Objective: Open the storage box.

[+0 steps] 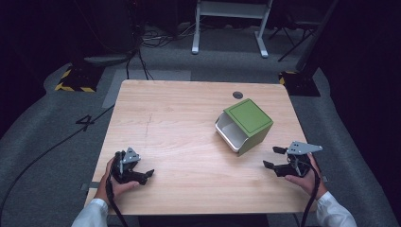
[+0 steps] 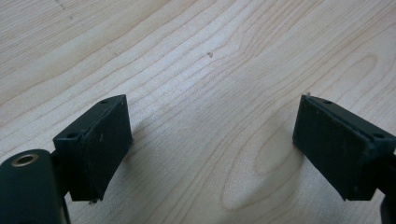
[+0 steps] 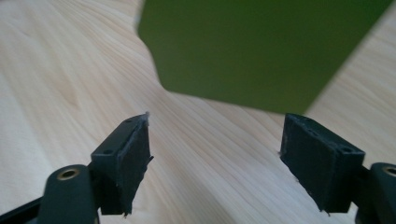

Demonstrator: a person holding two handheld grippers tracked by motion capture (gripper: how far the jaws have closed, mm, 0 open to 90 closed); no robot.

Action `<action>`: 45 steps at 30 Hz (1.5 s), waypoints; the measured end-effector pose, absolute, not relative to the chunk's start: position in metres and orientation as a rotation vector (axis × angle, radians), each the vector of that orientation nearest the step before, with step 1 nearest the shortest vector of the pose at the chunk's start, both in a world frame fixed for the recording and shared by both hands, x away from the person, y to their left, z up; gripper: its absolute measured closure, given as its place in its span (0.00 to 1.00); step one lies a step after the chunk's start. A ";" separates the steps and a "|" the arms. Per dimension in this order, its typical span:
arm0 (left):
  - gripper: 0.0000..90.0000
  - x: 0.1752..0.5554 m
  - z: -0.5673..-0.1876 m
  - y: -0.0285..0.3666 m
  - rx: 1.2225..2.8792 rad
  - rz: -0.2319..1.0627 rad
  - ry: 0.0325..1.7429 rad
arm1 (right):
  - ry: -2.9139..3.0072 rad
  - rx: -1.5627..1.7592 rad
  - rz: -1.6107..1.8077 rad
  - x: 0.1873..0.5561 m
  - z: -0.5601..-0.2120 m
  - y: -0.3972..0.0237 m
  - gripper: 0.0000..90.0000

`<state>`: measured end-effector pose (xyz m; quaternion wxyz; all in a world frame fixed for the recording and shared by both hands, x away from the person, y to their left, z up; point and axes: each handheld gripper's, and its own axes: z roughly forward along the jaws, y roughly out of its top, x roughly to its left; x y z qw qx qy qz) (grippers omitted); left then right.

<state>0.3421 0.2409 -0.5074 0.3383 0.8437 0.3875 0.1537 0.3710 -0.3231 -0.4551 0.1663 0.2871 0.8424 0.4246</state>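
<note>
The right tool [image 1: 274,157], lower right of the high view, stands released with nothing between its jaws, near the green box [image 1: 247,124] up-left of it. The left tool [image 1: 144,174], lower left, gapes likewise over bare surface [image 1: 179,118]; wide wood lies between them, the near edge just below.

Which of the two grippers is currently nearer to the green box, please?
The right. The right gripper sits just beside the green box, jaws open and apart from it. The left gripper rests far across the table, jaws open over bare wood.
</note>
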 end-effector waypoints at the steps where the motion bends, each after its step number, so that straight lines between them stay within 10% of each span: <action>1: 0.13 0.342 -0.508 0.241 2.192 0.395 1.016 | 2.400 0.802 1.217 0.369 -0.451 -0.319 0.28; 20: 0.13 0.341 -0.507 0.242 2.201 0.406 1.001 | 2.466 0.559 1.238 0.366 -0.410 -0.238 0.34; 45: 0.13 0.341 -0.507 0.242 2.200 0.405 1.002 | 2.496 0.581 0.901 0.389 -0.445 -0.163 0.32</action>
